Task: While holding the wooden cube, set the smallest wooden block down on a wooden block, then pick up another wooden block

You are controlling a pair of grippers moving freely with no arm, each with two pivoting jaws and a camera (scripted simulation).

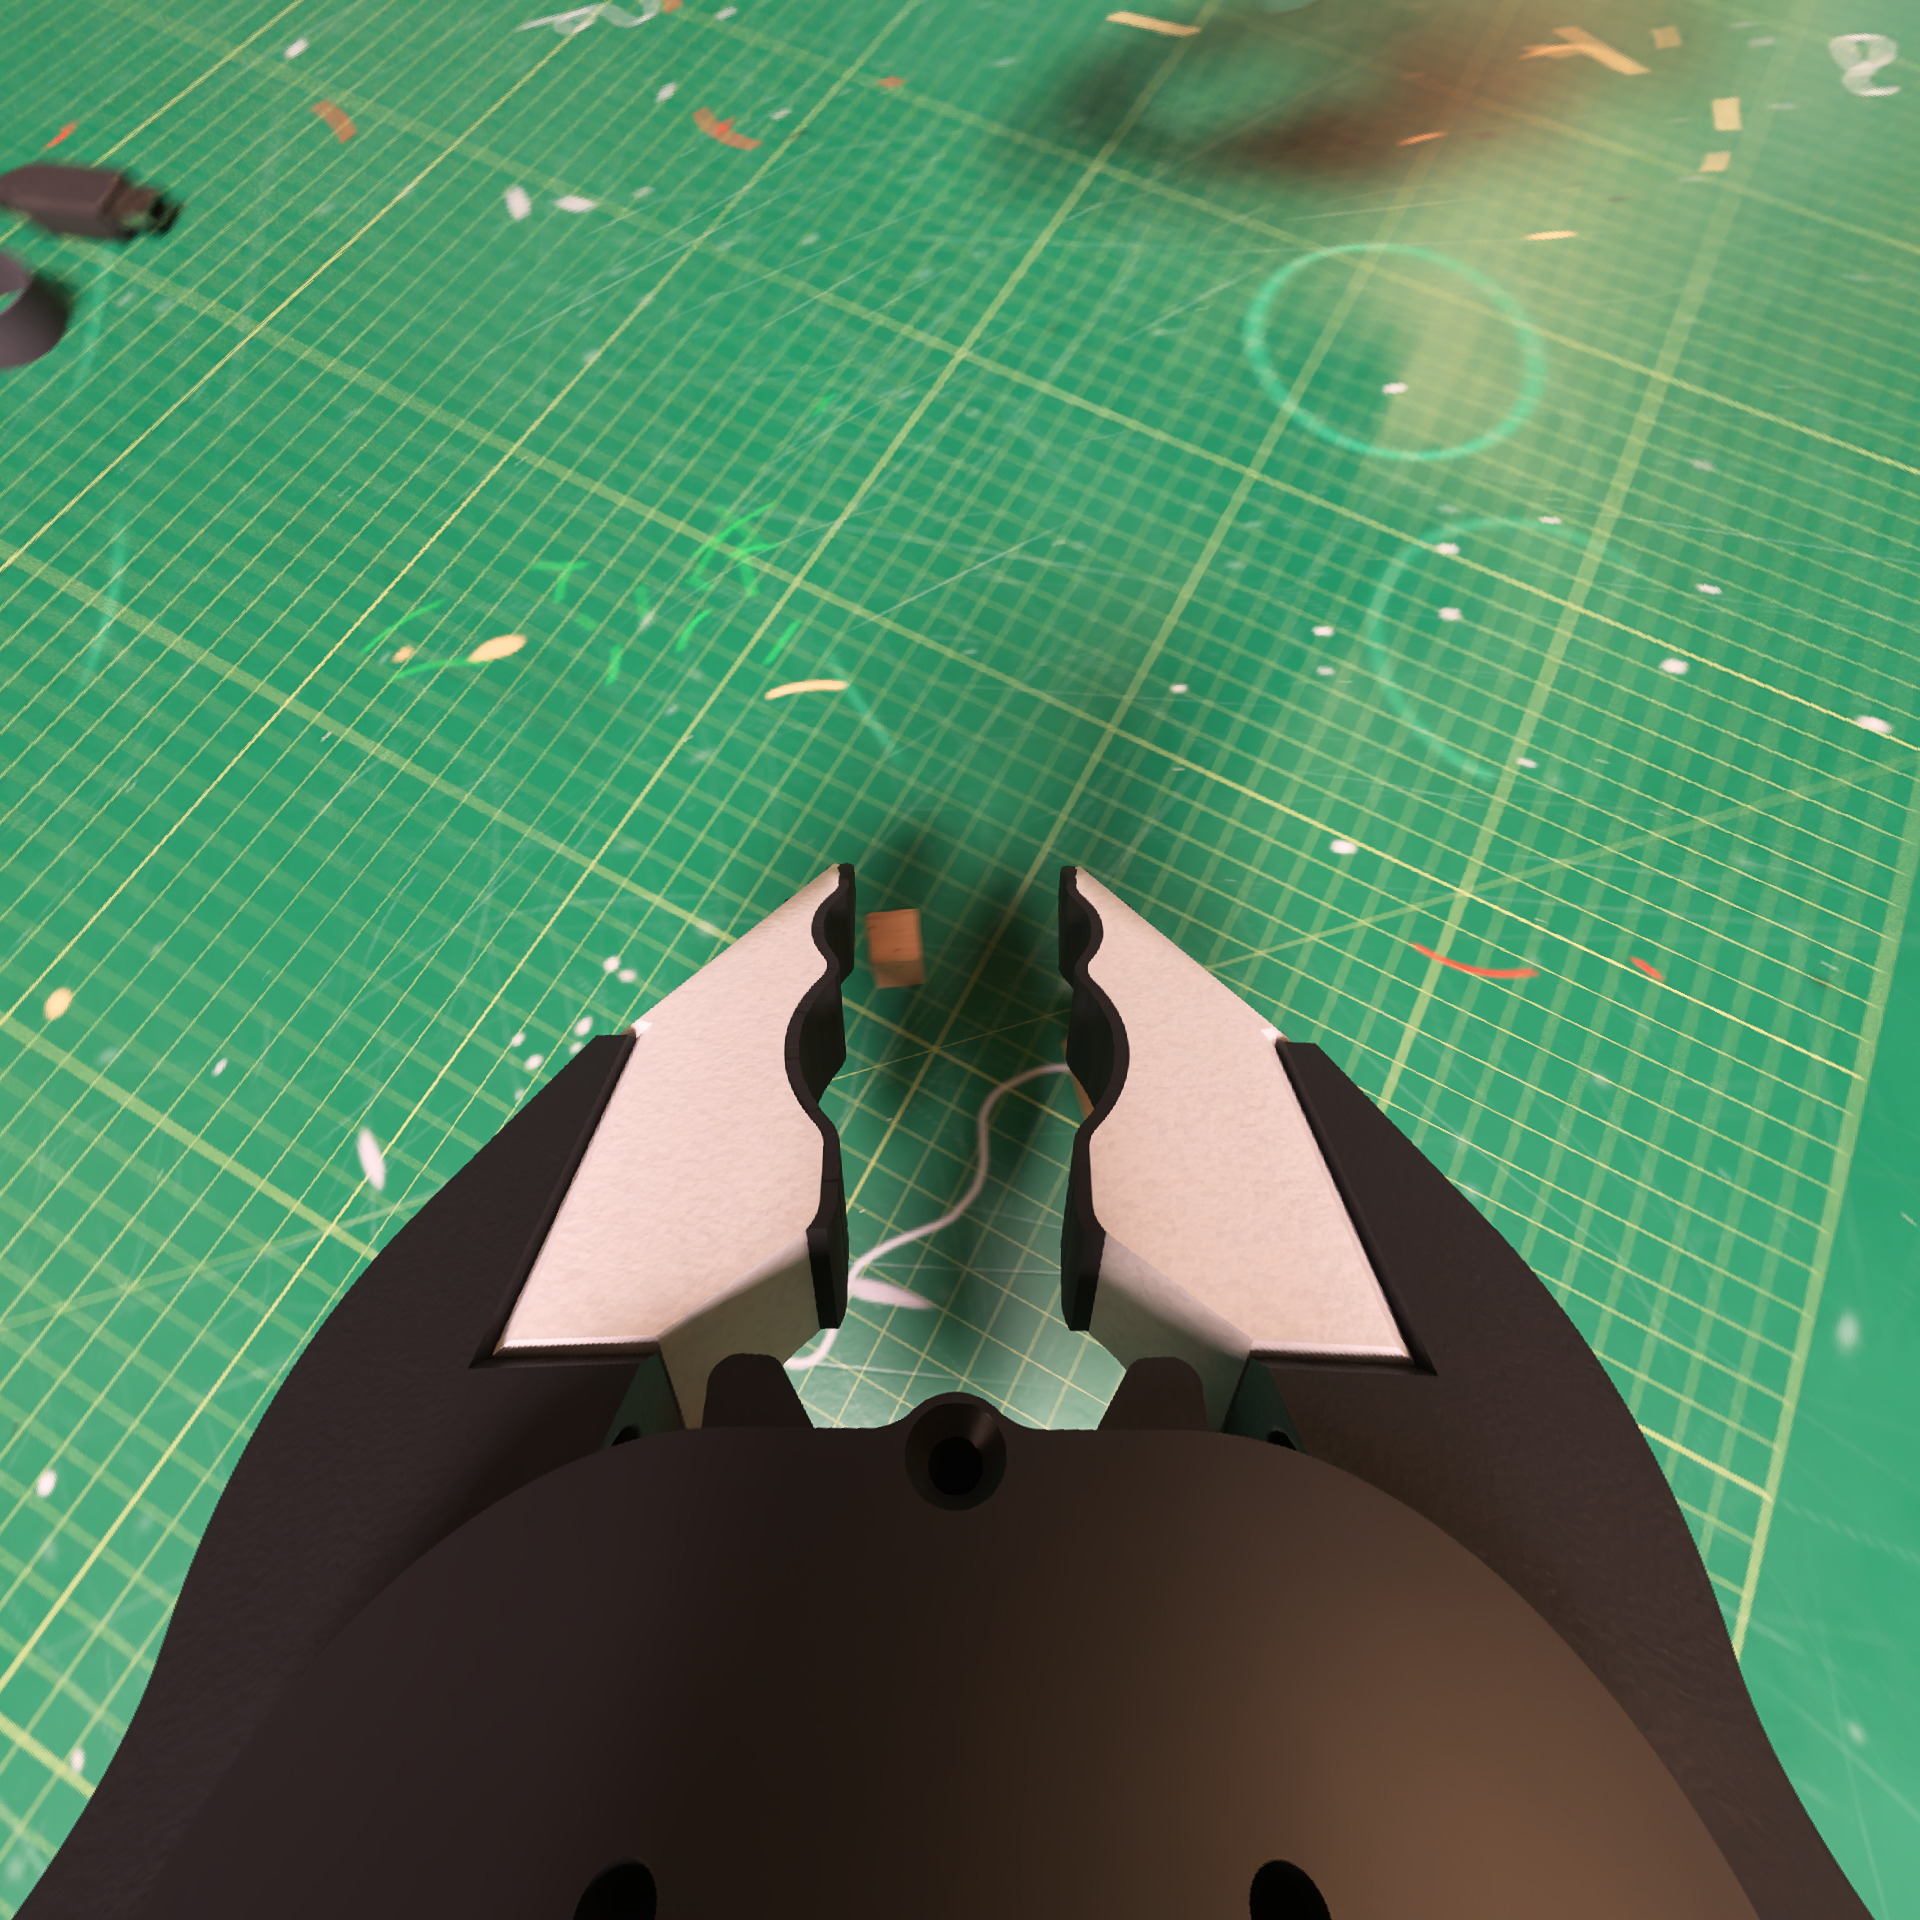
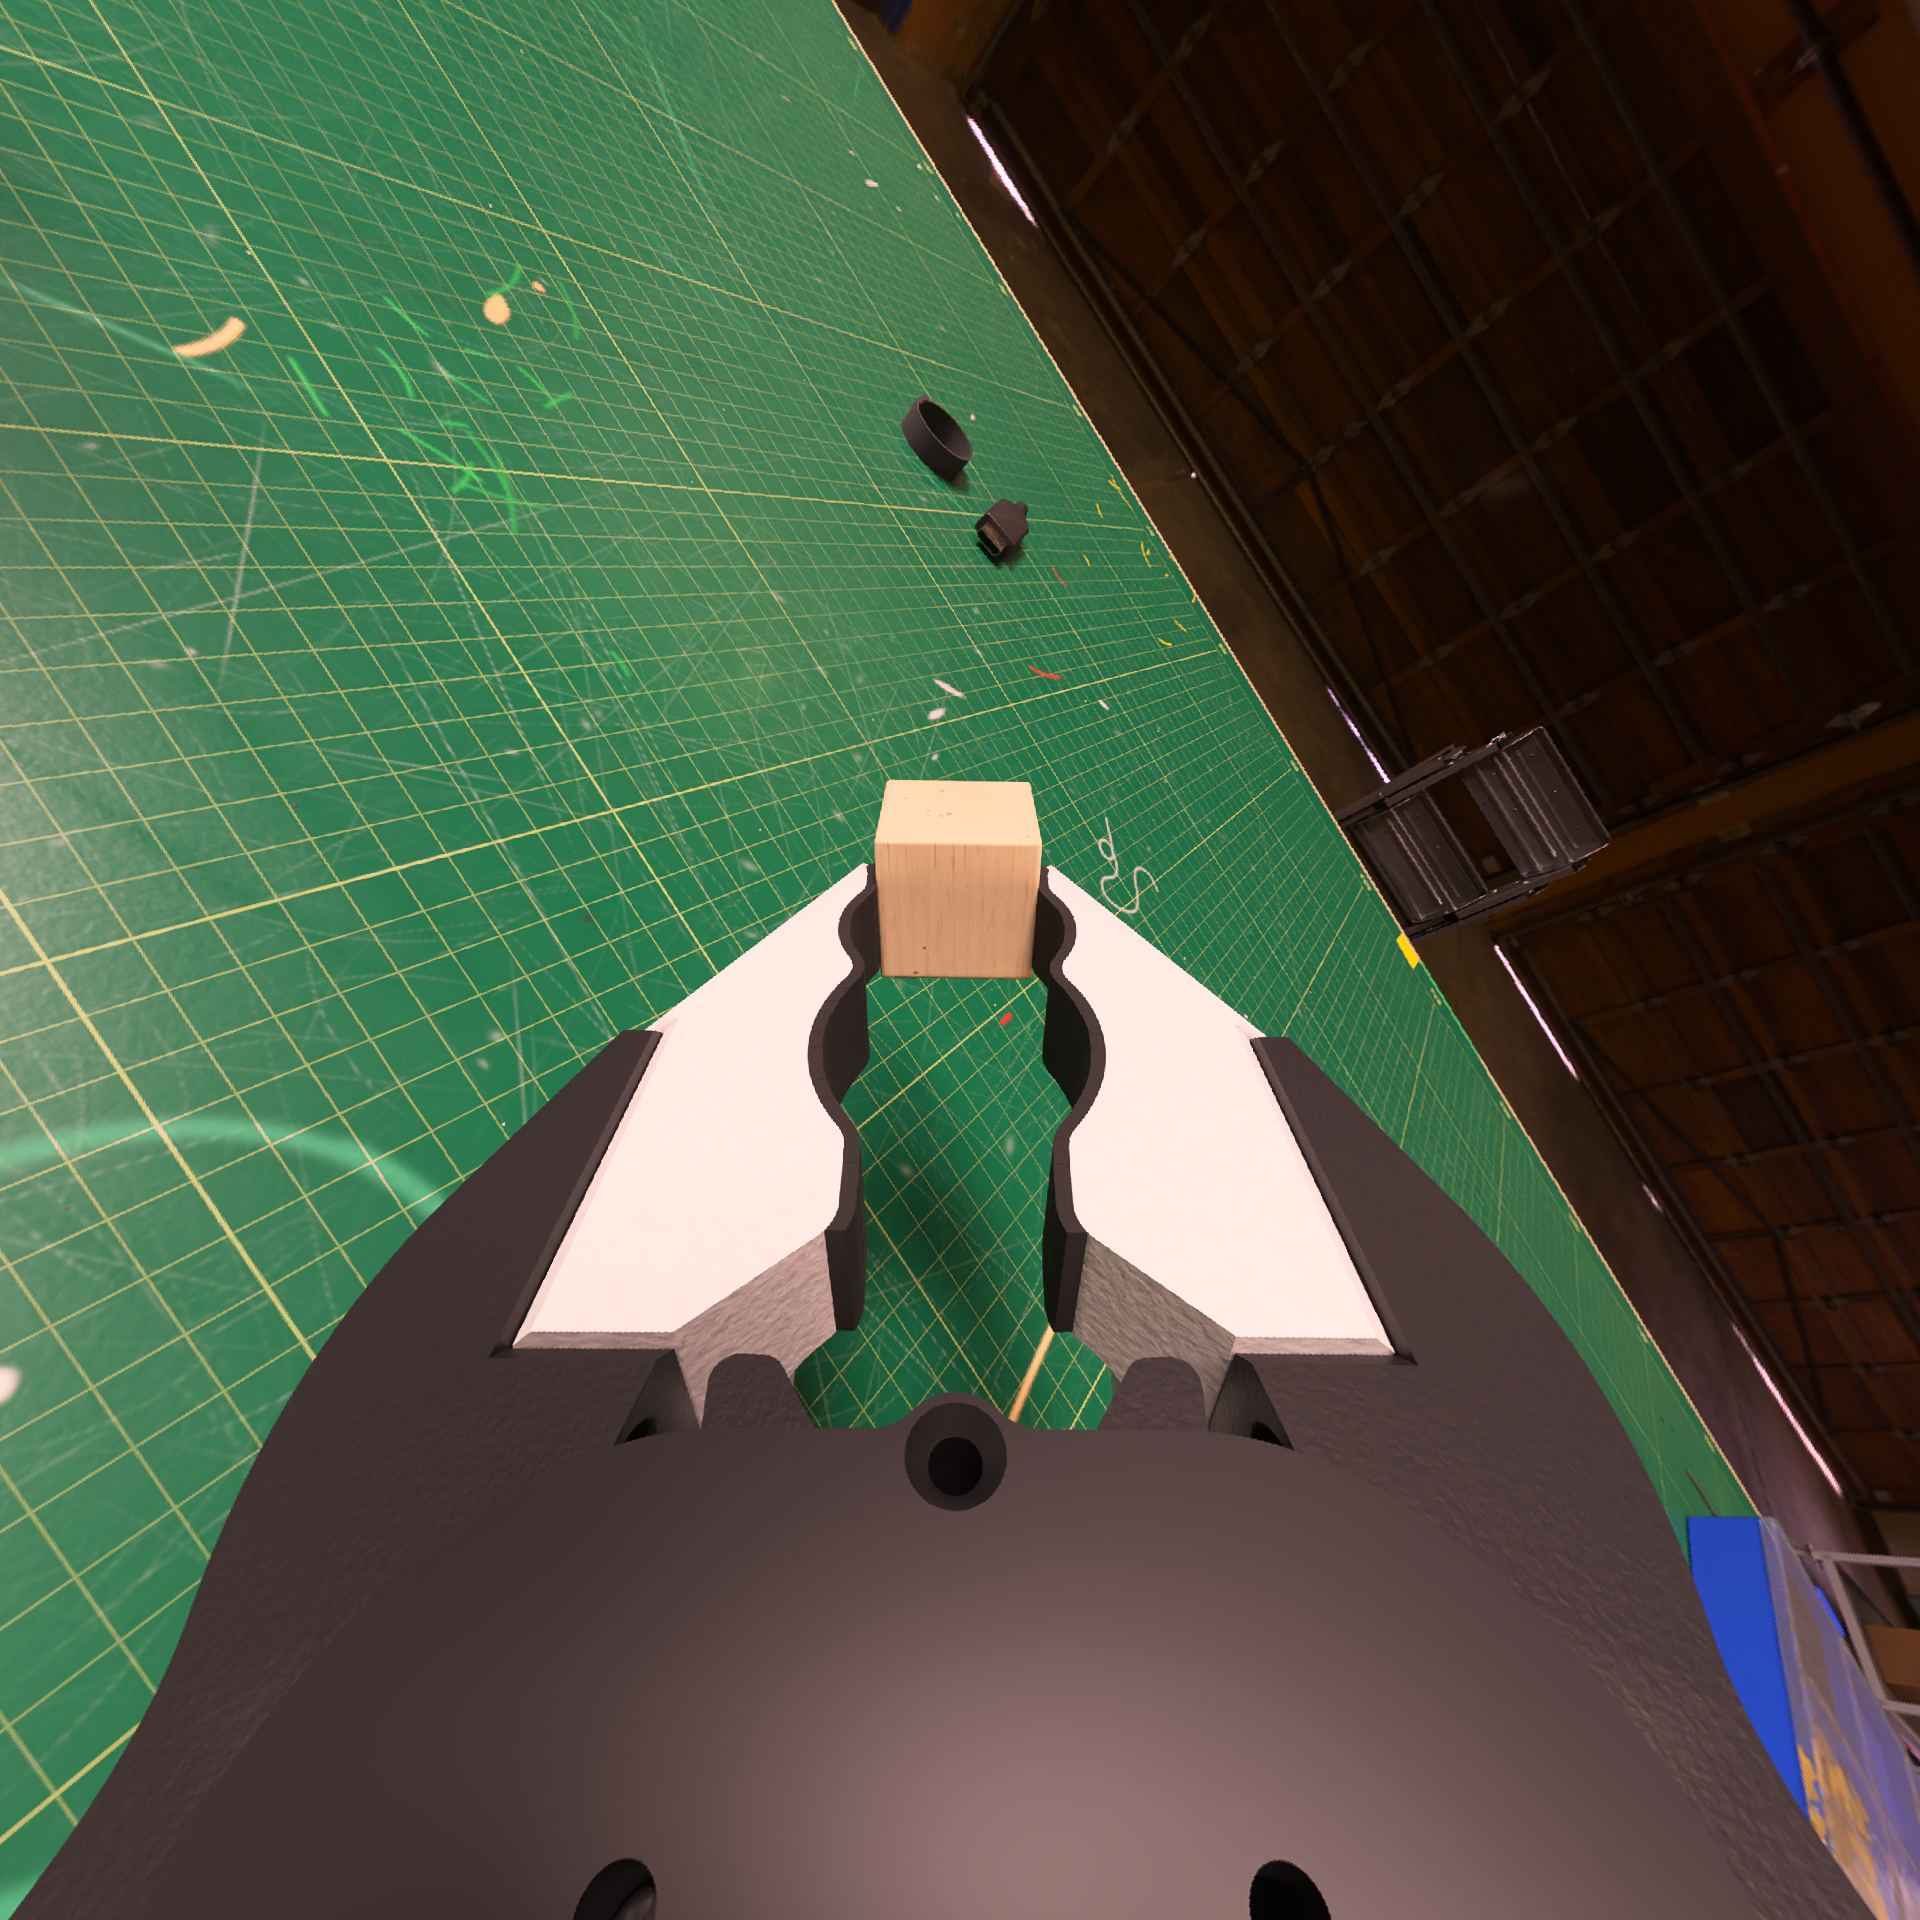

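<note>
In the left wrist view my left gripper [image 1: 956, 883] is open and holds nothing, low over the green cutting mat [image 1: 520, 831]. A very small tan wooden block [image 1: 896, 945] shows between the fingertips, close to the left finger and apart from the right one. I cannot tell whether it rests on the mat. A tan sliver [image 1: 1083, 1099] peeks from behind the right finger; what it is cannot be told. In the right wrist view my right gripper [image 2: 956, 883] is shut on a pale wooden cube [image 2: 956, 878], held at the fingertips above the mat [image 2: 416, 727].
A black ring [image 2: 935, 436] and a small black plug-like part [image 2: 1003, 530] lie near the mat's edge [image 2: 1299, 748]; both also show at the left view's top left, the part [image 1: 94, 197] above the ring [image 1: 26, 322]. A brown blur [image 1: 1351, 114] lies far ahead.
</note>
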